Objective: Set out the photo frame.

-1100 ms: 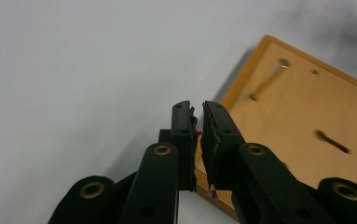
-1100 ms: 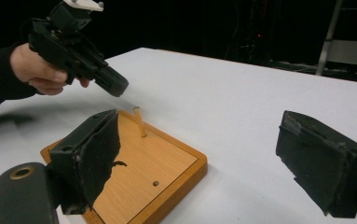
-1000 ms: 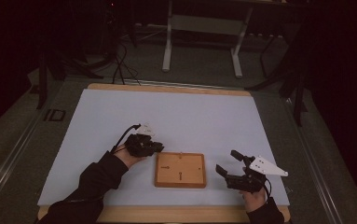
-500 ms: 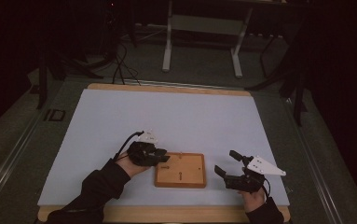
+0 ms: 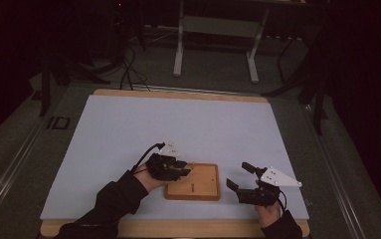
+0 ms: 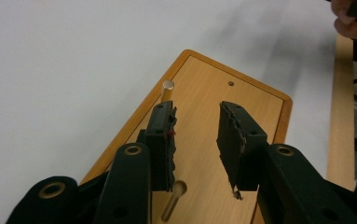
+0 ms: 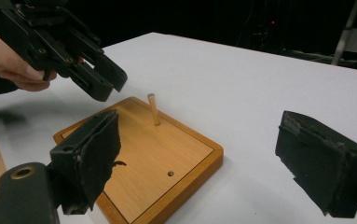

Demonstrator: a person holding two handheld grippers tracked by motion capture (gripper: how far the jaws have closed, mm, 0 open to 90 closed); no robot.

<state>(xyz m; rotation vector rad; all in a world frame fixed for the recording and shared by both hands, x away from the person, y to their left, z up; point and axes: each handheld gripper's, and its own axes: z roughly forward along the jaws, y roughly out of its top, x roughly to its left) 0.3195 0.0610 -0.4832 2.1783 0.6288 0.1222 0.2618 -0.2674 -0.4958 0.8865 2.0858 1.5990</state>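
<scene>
Wooden board (image 5: 200, 183) near table's front edge — open mat (image 5: 178, 129) beyond

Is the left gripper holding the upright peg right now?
No. The left gripper hangs open above the board, clear of the peg.

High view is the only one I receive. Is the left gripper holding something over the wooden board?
Observer: No. In the left gripper view, the left gripper has just been opening its jaws, and nothing is between them.
Operator: Is any peg already standing in the board?
Observer: Yes. The right gripper view shows one peg standing upright near the far corner of the wooden board.
Operator: Is a hole free for another one?
Observer: Yes. The same view shows one empty hole close to the board's near edge.
</scene>
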